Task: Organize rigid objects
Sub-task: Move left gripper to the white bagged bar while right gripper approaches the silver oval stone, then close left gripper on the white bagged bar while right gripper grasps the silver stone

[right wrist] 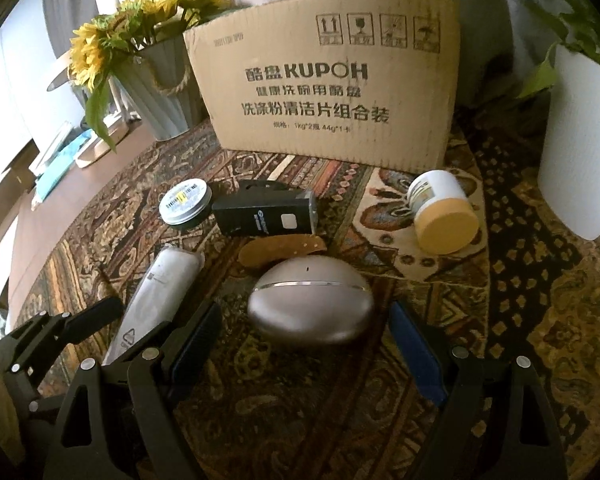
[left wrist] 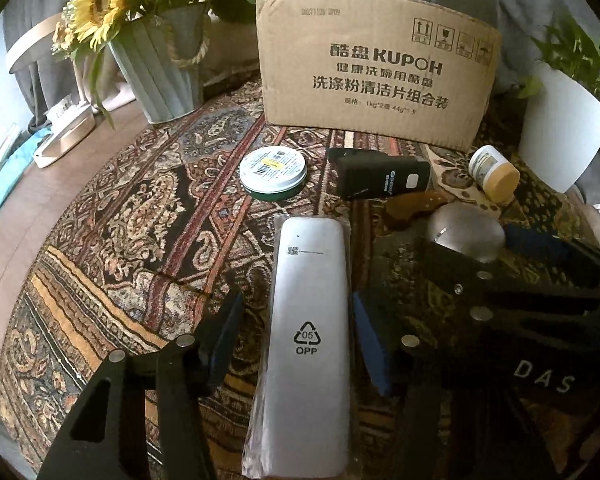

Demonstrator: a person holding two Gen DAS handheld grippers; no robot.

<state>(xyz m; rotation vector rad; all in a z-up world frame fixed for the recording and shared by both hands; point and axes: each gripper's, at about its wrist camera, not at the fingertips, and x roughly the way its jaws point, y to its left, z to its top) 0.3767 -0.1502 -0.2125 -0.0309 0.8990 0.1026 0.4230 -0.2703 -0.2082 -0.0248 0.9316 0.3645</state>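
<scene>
My left gripper point(left wrist: 296, 340) is open, its fingers on either side of a long silver device in a clear wrapper point(left wrist: 308, 344) that lies on the patterned tablecloth; the device also shows in the right wrist view point(right wrist: 156, 296). My right gripper point(right wrist: 304, 344) is open around a silver egg-shaped case point(right wrist: 312, 304), which also shows in the left wrist view point(left wrist: 466, 236). A cardboard box point(left wrist: 376, 68) stands at the back. Before it lie a round green tin point(left wrist: 274, 174), a black device point(left wrist: 384, 176), a brown leather piece point(right wrist: 282, 252) and a jar with a yellow lid point(right wrist: 444, 212).
A ribbed pot of sunflowers point(left wrist: 160, 68) stands at the back left and a white plant pot point(left wrist: 564, 136) at the right. The round table's edge point(left wrist: 32, 248) curves along the left, with wooden floor and items beyond it.
</scene>
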